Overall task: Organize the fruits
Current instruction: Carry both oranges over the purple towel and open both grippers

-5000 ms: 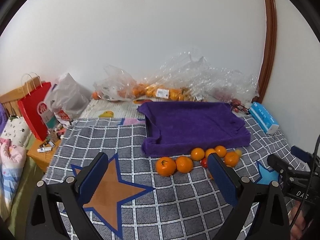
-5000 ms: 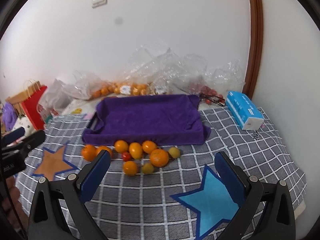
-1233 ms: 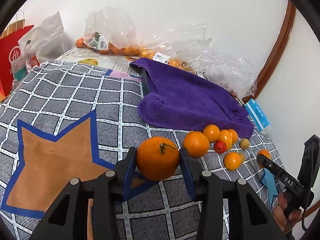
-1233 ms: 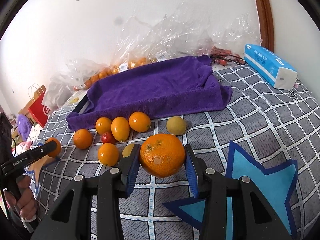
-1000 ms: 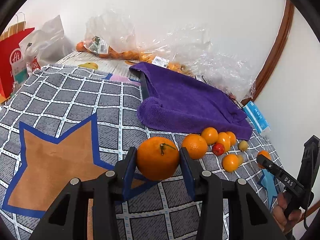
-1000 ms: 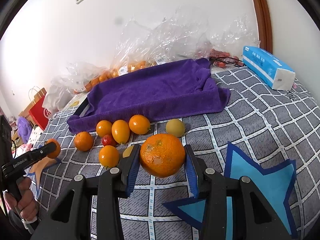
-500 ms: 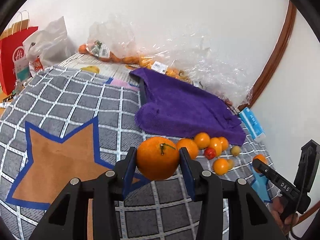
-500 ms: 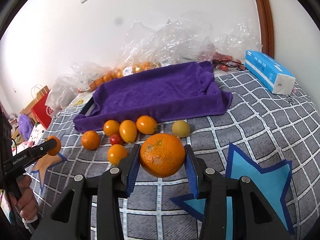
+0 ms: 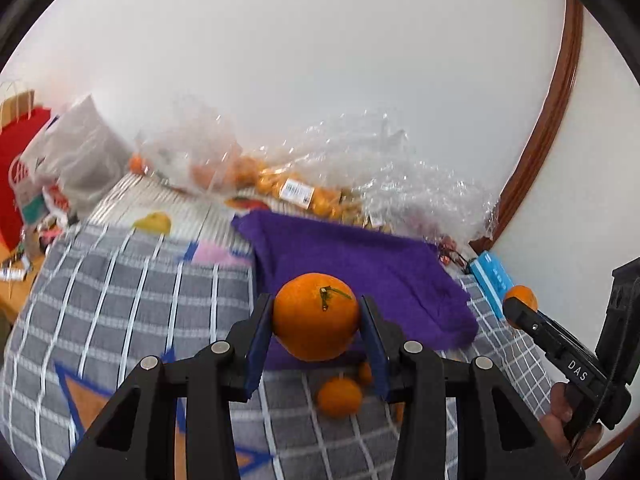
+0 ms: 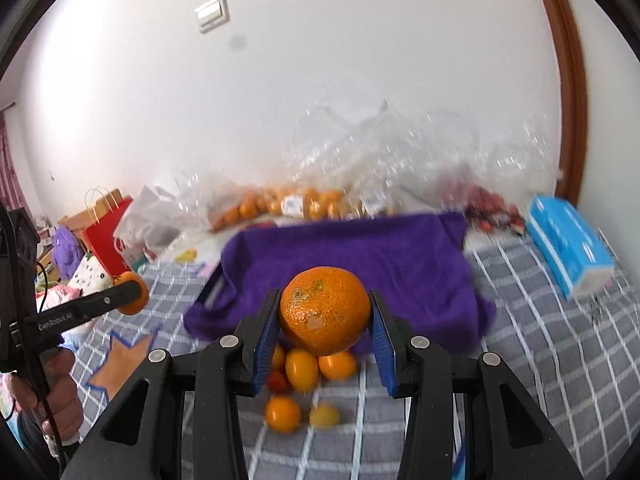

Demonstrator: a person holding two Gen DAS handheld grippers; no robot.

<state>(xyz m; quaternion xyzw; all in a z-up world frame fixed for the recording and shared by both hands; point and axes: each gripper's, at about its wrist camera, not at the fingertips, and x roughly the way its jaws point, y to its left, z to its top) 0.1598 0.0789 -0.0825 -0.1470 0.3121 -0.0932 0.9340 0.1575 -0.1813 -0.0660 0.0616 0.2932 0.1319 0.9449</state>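
Observation:
My left gripper [image 9: 316, 326] is shut on an orange with a stem [image 9: 316, 316], held in the air before the purple towel-lined tray [image 9: 360, 268]. My right gripper [image 10: 325, 330] is shut on a large orange [image 10: 325, 310], also raised in front of the purple tray [image 10: 360, 264]. Several small oranges [image 10: 302, 368], a red fruit [image 10: 278, 381] and a yellow fruit [image 10: 325, 416] lie on the checked cloth below, near the tray's front edge. The right gripper also shows in the left wrist view [image 9: 520, 312], the left gripper in the right wrist view [image 10: 130, 294].
Clear plastic bags of oranges [image 9: 288, 184] lie behind the tray by the wall. A blue tissue box [image 10: 568, 252] sits at the right. A red paper bag [image 10: 106, 240] and a grey bag [image 9: 80, 152] stand at the left. The checked cloth [image 10: 540, 352] has star patches.
Both grippers have lifted their oranges and moved toward the purple tray, which now fills the view behind them; the loose fruits have dropped below the fingers. Both stay shut.

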